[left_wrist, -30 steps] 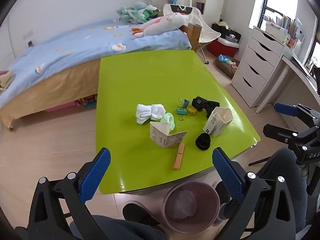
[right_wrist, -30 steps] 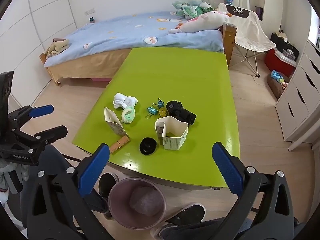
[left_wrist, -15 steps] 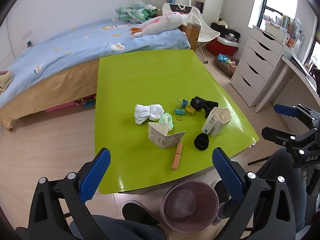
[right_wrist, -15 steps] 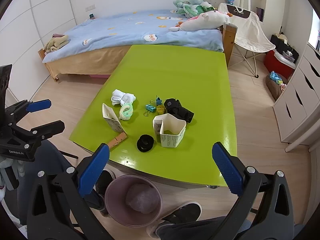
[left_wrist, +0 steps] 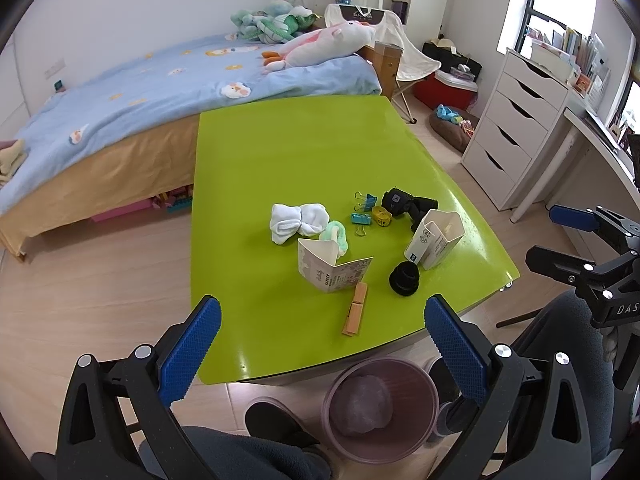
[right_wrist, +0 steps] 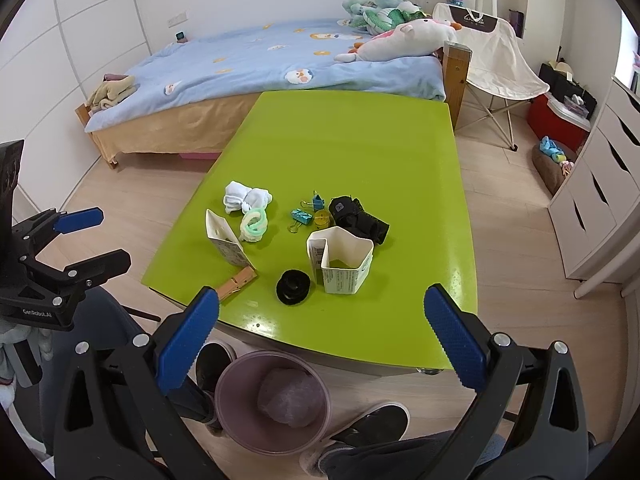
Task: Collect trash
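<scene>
On the desk [right_wrist: 360, 144], everything sits toward the near edge. The clothespin [right_wrist: 236, 282] lies nearest that edge, at the left corner. An open carton [right_wrist: 226, 240] stands behind it, another carton [right_wrist: 340, 264] to its right. The binder clips [right_wrist: 306, 214] lie further back. A bin [right_wrist: 240, 384] stands on the floor below the near edge.

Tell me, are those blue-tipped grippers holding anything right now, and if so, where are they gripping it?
Nothing is held. The left gripper and the right gripper are both open and empty, above the near edge of the green table.
</scene>
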